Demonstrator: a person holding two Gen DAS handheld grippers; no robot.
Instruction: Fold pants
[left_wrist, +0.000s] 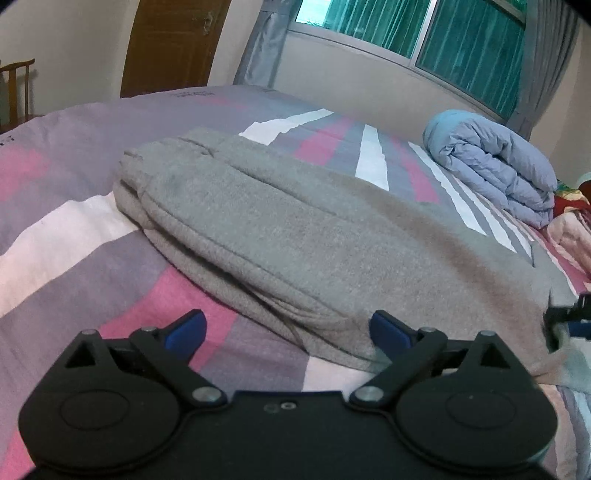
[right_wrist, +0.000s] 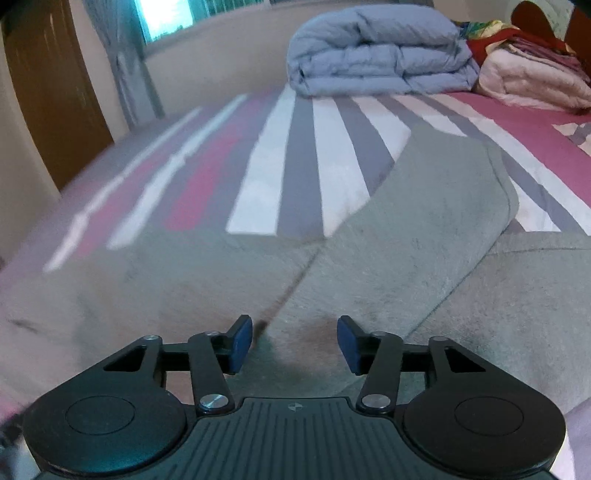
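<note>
Your left gripper (left_wrist: 288, 328) spread wide, holding nothing. Your right gripper (right_wrist: 295, 341) apart over gray pants (right_wrist: 406, 229), empty.

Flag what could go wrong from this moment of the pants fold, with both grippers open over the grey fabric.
1. The grey pants lie in loose stacked layers with uneven edges at the near side; a pinch there may catch only some layers and pull the fold apart.
2. The left gripper stands wide open partly over the striped bedsheet, so closing could snag the sheet too.
3. The right gripper hovers open over a crease; pinching mid-panel may bunch the cloth.
</note>
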